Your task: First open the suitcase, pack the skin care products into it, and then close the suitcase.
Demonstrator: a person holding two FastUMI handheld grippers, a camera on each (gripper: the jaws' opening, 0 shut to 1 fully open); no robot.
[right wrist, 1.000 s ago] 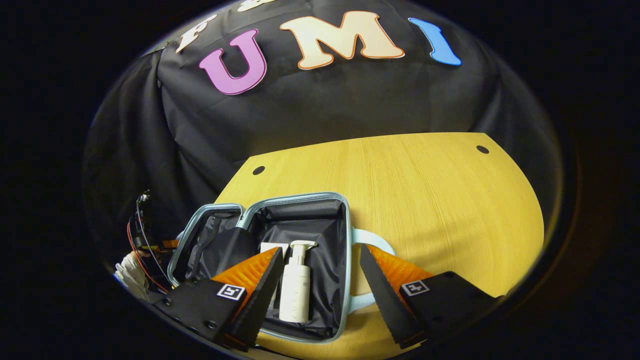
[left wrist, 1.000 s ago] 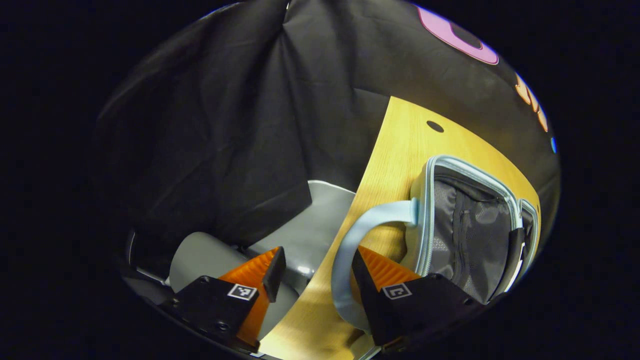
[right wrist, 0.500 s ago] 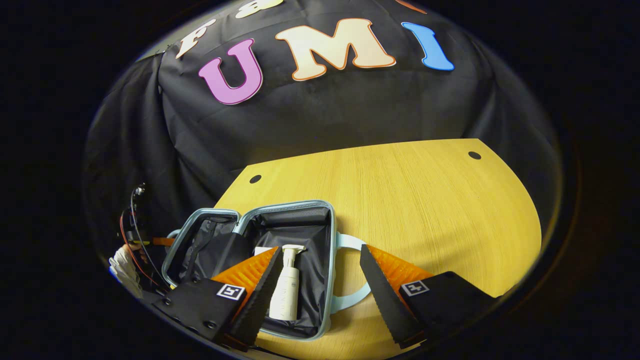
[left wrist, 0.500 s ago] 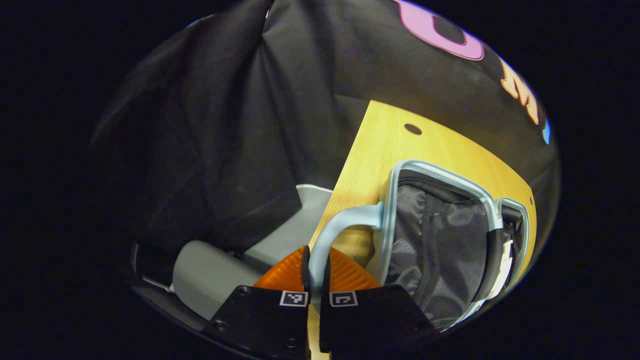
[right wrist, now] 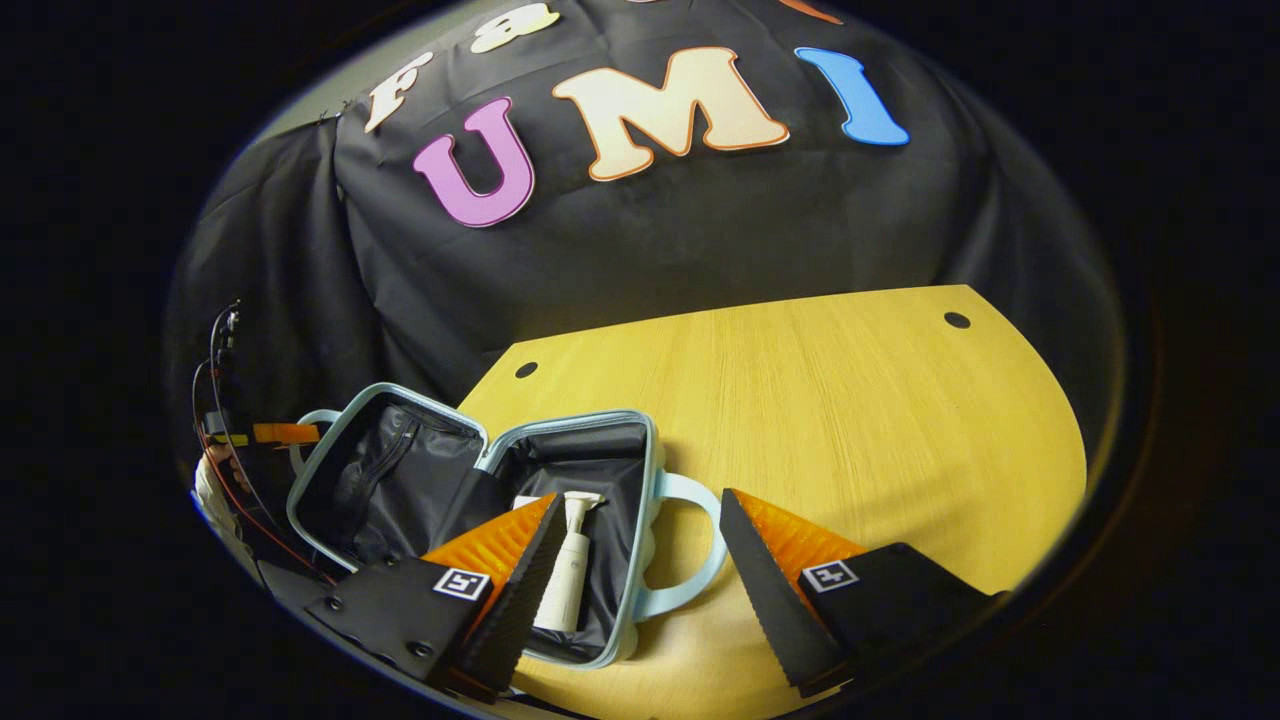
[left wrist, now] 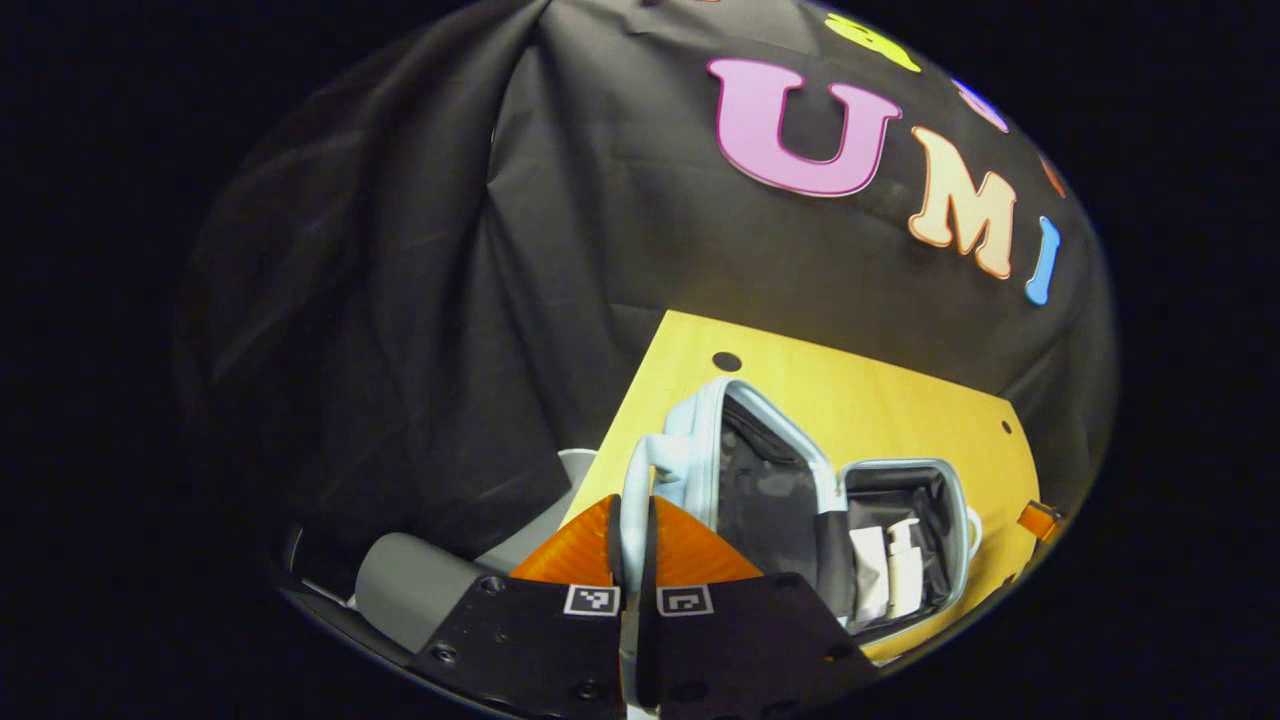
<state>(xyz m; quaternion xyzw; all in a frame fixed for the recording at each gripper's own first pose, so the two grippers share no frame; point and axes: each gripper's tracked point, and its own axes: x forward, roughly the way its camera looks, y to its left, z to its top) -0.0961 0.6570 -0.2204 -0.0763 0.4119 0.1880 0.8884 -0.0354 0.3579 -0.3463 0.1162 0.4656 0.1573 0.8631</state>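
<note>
The small pale-blue suitcase [right wrist: 470, 520] lies open near the table's [right wrist: 850, 420] left edge, its two dark-lined halves spread apart. The left half, the lid [left wrist: 745, 470], is tilted up off the wood rather than lying flat. In the left gripper view, the left gripper [left wrist: 634, 540] has its fingers pressed together on the lid's handle [left wrist: 640, 490], the thin pale-blue loop running straight up between them. In the right half sits a white pump bottle [right wrist: 563, 580] lying lengthwise, with a flat white pack [right wrist: 527, 502] just beside it toward the hinge; the same pair shows in the left gripper view as a bottle [left wrist: 905, 580] and a white pack [left wrist: 868, 585] touching side by side. The right gripper [right wrist: 640, 570] hovers above the near right side of the case with its fingers spread wide and nothing between them; the right half's own handle [right wrist: 690, 550] loops out onto bare wood under that gap. Off the table's left edge stands a grey rounded object [left wrist: 420, 595].
</note>
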